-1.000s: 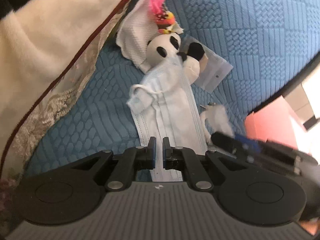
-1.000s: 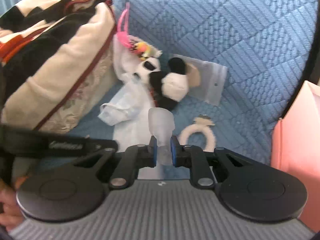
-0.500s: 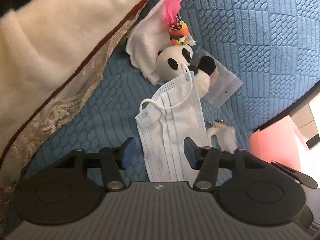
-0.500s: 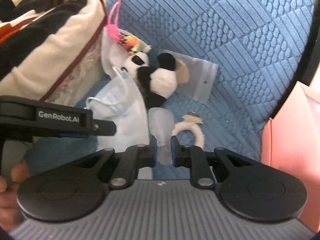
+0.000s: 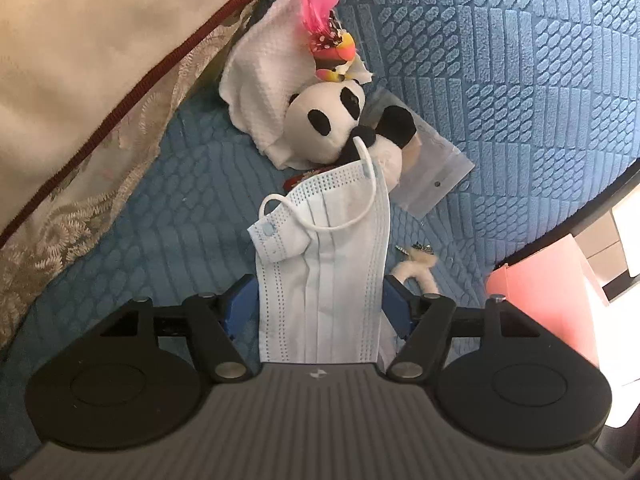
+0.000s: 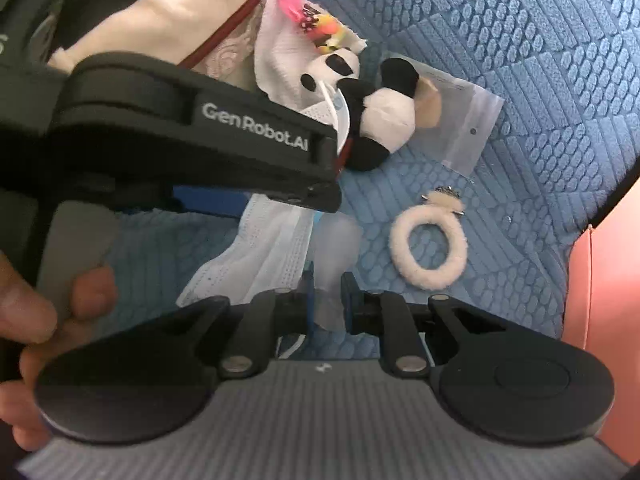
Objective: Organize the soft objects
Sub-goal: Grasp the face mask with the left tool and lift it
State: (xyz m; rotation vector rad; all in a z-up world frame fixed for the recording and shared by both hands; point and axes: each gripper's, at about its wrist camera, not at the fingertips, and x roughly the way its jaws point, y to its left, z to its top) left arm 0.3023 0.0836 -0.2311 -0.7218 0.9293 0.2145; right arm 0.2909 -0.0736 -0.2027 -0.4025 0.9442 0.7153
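The face mask (image 5: 320,280) lies flat on the blue quilted cover (image 5: 520,80), lengthwise between the two fingers of the left gripper (image 5: 320,312). Its jaws have just been opening and now stand wide, one blue pad at each long edge of the mask; whether the pads touch those edges cannot be told. The mask's far end, with one corner folded over and an ear loop arching across it, reaches the panda plush (image 5: 340,120).

At the cover's left edge a cream and patterned cushion (image 5: 100,80) rises. Just right of it a white cloth (image 5: 264,80) lies under the panda's head, with a pink feathered trinket (image 5: 328,40) on top. Right of the panda a clear plastic bag (image 5: 436,176) lies flat, and nearer the camera a white fluffy ring (image 6: 428,252) rests on the cover, apart from the mask. A pink box (image 5: 548,288) stands at the cover's right edge.

The right gripper (image 6: 327,300) has its jaws narrow, pinching a translucent piece (image 6: 332,248) whose nature is unclear. It hovers just right of the mask's near end, beside the left gripper's body and the person's hand (image 6: 40,312).
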